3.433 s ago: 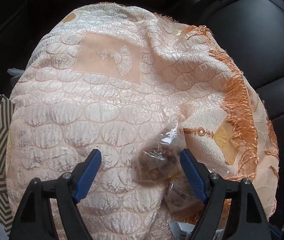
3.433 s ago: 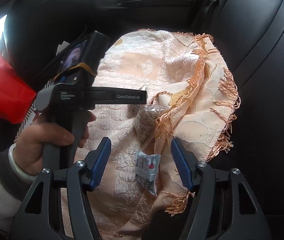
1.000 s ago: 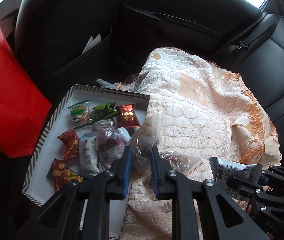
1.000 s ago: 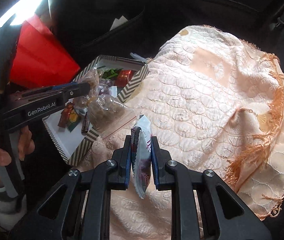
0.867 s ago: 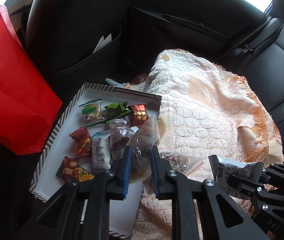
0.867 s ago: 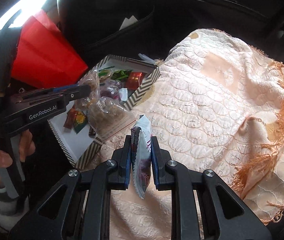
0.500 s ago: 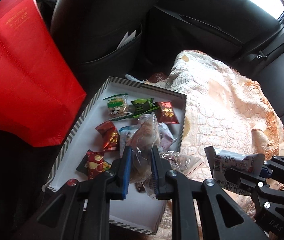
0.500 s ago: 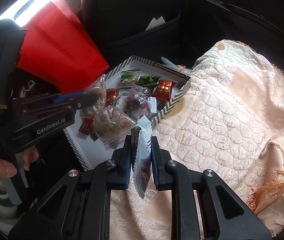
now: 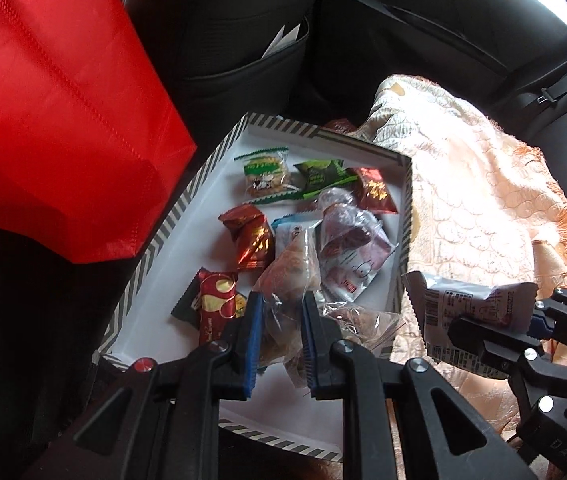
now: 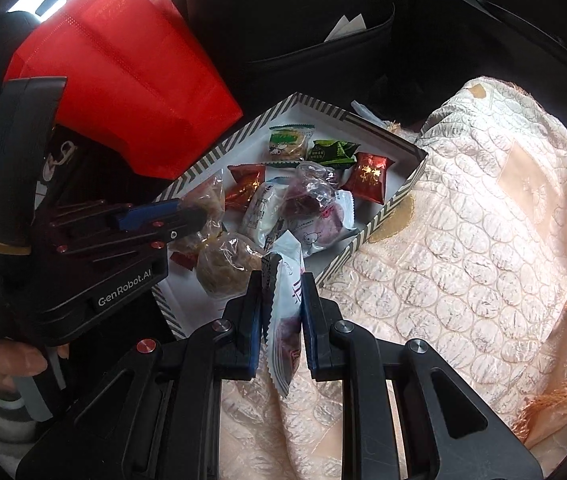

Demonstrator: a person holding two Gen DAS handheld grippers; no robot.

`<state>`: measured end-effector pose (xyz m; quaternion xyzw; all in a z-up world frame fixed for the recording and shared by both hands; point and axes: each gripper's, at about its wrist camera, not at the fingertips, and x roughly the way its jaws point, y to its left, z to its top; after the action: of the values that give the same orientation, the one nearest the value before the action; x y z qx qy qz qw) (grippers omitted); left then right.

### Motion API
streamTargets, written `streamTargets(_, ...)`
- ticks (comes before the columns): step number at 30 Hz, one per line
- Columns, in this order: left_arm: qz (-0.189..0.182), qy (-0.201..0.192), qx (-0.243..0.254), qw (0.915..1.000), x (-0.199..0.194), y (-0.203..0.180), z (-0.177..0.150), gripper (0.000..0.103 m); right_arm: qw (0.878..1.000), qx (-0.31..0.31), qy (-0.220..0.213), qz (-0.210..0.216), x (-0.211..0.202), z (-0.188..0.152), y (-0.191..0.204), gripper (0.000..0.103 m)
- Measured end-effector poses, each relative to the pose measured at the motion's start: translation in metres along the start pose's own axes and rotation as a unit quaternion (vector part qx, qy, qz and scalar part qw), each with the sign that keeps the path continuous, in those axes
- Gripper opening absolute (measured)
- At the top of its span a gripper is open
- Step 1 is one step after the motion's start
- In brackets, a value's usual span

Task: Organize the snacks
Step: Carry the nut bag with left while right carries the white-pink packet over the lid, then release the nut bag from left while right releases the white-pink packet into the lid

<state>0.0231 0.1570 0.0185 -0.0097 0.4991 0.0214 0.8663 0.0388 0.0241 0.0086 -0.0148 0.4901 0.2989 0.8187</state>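
My left gripper (image 9: 279, 308) is shut on a clear plastic bag of brown snacks (image 9: 289, 276), held over the near part of the striped-rim white box (image 9: 155, 240). The bag also shows in the right wrist view (image 10: 219, 264), with the left gripper (image 10: 199, 210) beside it. My right gripper (image 10: 281, 280) is shut on a white and purple snack packet (image 10: 285, 300), held above the box's near right edge (image 10: 367, 228). The packet also shows in the left wrist view (image 9: 459, 304). Several wrapped snacks lie in the box, among them a red packet (image 9: 249, 240) and a green one (image 9: 317, 176).
A red fabric bag (image 9: 43, 100) stands left of the box. A peach quilted cloth (image 10: 475, 240) covers the car seat to the right. The black front seat back with a pocket (image 9: 243, 40) rises behind the box.
Both grippers closed on their snacks on the cloth, then carried them left. Over the last second they have moved further over the box.
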Motion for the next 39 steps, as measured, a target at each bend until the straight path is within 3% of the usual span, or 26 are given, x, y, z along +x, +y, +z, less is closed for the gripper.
streamTargets(18,0.035,0.040,-0.022,0.9983,0.038,0.026,-0.003,0.020,0.997,0.006,0.043,0.067,0.072,0.033,0.003,0.016)
streamTargets(24,0.039,0.041,-0.027,0.9980,0.043,0.027,-0.002,0.021,0.997,0.003,0.052,0.055,0.094,0.046,0.003,0.016)
streamTargets(30,0.050,0.038,-0.025,0.9977,0.048,0.023,-0.002,0.021,0.999,-0.016,0.029,0.016,0.103,0.049,-0.001,0.017)
streamTargets(33,0.053,0.037,-0.026,0.9976,0.051,0.021,-0.001,0.021,0.999,-0.035,0.025,-0.021,0.110,0.051,0.001,0.033)
streamTargets(35,0.054,0.037,-0.029,0.9975,0.052,0.021,-0.001,0.022,0.999,-0.034,0.025,-0.033,0.111,0.051,0.000,0.037)
streamTargets(37,0.057,0.035,-0.030,0.9973,0.054,0.021,-0.001,0.027,0.999,-0.027,0.015,-0.035,0.107,0.051,-0.004,0.037)
streamTargets(39,0.062,0.037,-0.031,0.9969,0.055,0.021,-0.001,0.038,0.999,-0.023,0.004,-0.034,0.099,0.052,-0.007,0.037)
